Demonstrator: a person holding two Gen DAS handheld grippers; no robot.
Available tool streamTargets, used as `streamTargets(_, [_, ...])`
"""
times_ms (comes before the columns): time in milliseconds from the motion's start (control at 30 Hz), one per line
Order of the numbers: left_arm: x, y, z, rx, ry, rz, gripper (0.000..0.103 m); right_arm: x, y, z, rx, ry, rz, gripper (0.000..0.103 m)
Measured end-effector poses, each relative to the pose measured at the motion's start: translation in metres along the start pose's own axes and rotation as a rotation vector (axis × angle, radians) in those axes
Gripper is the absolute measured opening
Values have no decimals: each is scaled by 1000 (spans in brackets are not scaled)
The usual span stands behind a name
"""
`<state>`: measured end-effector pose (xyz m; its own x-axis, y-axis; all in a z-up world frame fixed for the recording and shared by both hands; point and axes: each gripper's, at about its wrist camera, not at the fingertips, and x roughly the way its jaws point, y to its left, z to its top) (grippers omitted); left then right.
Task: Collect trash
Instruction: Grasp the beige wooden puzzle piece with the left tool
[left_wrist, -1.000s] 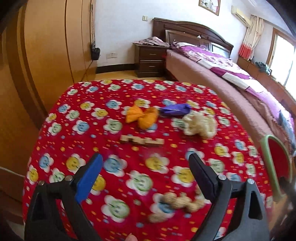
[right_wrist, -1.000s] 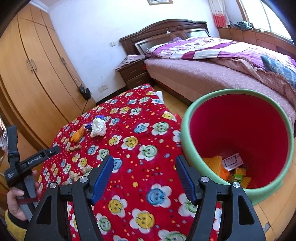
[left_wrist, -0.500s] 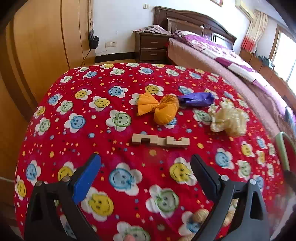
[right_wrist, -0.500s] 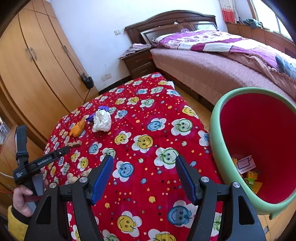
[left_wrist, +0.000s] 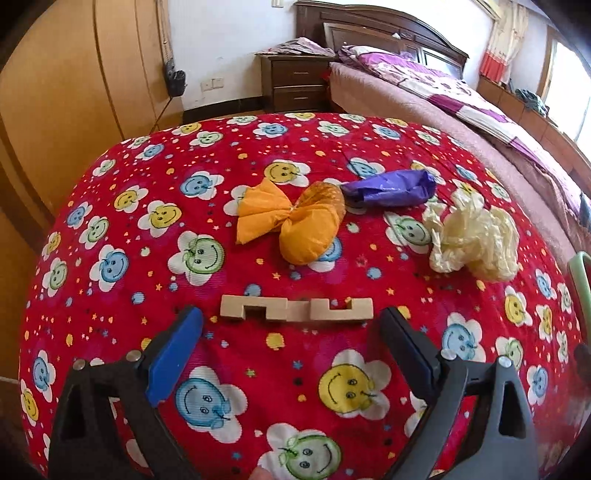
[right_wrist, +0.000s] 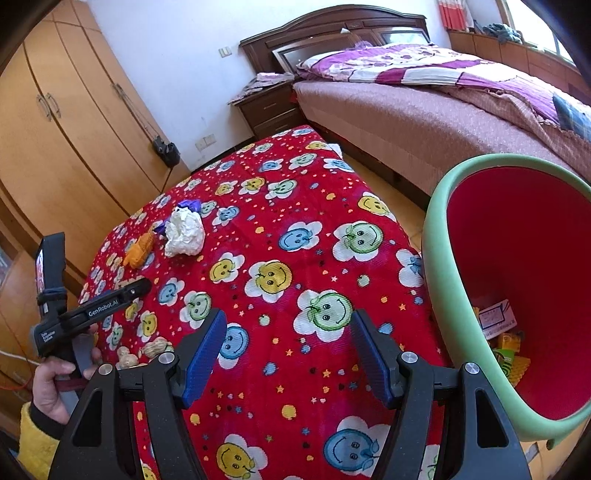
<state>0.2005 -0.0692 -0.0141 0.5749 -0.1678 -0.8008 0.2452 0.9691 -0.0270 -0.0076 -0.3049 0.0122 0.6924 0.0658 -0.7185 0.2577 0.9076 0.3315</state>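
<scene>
A: What lay on the red quilted cloth printed with smiley flowers (left_wrist: 110, 206)?

B: Four bits of litter. A notched pale wooden block strip (left_wrist: 295, 309) sat nearest the left gripper (left_wrist: 291, 325), just ahead of its fingertips. Behind it were a crumpled orange paper wrapper twisted like a bow (left_wrist: 291, 219), a crushed purple plastic bag (left_wrist: 391, 188) touching the orange one's far side, and a scrunched cream tissue wad (left_wrist: 472, 236) off to the right.

A: How did the left gripper's jaws stand?

B: Spread wide and closing slightly, with nothing between the blue pads; the block strip was beyond the tips, not gripped.

A: And the right gripper (right_wrist: 288, 332)?

B: Jaws parted about halfway, empty, hanging over the cloth. In its view a hand (right_wrist: 51, 380) in a yellow sleeve held the other tool at the left edge, with some peanut shells (right_wrist: 144, 352) near it.

A: The bin?

B: The round green-rimmed bucket with a red inside (right_wrist: 436, 236) stood beside the cloth's right edge, with small packets at its bottom.
</scene>
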Motion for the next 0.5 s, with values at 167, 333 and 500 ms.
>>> streamTargets(167, [-3, 1, -2, 7, -26, 2, 77, 8, 6, 4, -13, 16, -2, 71])
streamTargets(333, [-6, 4, 0, 4, -38, -8, 77, 12, 21, 11, -52, 19, -4, 71])
streamTargets(500, [-7, 23, 11, -42, -57, 31, 77, 20, 43, 25, -110, -1, -4, 71])
